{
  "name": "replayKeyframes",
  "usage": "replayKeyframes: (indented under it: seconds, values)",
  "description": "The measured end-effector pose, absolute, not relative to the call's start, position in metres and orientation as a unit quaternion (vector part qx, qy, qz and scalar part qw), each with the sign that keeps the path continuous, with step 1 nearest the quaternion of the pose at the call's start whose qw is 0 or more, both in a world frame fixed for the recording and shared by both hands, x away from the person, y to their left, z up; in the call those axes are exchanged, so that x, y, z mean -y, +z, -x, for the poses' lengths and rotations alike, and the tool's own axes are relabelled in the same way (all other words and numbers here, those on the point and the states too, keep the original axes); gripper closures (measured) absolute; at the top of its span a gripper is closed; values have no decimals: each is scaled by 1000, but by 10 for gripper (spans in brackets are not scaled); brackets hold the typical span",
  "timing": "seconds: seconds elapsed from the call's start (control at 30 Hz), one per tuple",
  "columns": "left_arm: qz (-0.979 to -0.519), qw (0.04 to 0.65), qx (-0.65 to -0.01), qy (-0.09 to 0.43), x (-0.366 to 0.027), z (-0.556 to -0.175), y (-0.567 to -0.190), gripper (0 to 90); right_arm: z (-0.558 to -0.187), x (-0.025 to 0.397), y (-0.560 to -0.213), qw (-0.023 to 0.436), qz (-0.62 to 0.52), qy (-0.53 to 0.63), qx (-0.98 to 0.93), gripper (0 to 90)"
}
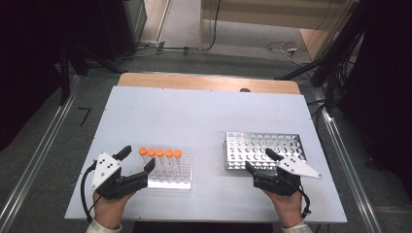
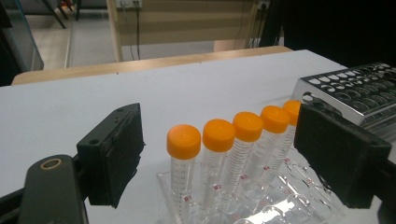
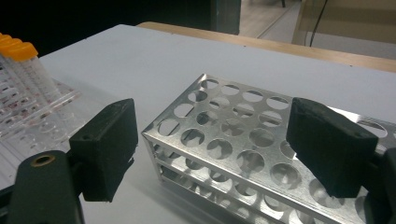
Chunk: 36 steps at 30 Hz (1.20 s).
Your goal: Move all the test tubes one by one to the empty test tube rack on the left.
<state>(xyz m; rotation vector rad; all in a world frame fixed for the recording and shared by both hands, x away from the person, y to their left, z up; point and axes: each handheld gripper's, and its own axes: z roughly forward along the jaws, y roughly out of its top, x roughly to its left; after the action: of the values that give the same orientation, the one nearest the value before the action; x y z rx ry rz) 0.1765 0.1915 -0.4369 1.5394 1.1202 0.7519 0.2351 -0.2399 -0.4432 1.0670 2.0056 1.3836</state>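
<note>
Nothing moved yet: five orange-capped tubes (image 2: 219, 154) apparently all sit in the clear rack (image 1: 167, 183), metal rack (image 1: 265, 148) empty; left tool (image 1: 137, 158) and right tool (image 1: 258, 161) gape wide.

- A table (image 1: 204, 111) topped with a white sheet was seen, a bare wooden strip left uncovered along its far edge.
- A clear plastic tube rack (image 1: 167, 183), holding five orange-capped tubes, was set on its near left part.
- A perforated metal tube rack (image 1: 262, 145) was placed on its near right part, well apart from the plastic one.
</note>
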Motion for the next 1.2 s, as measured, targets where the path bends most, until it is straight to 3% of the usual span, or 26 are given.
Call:
replayKeyframes:
  seconds: [1.2]
  values:
    - [-615,498,-502,349,-231,-170,-453,161,-233,287,-451,281,-427,481,-712,151]
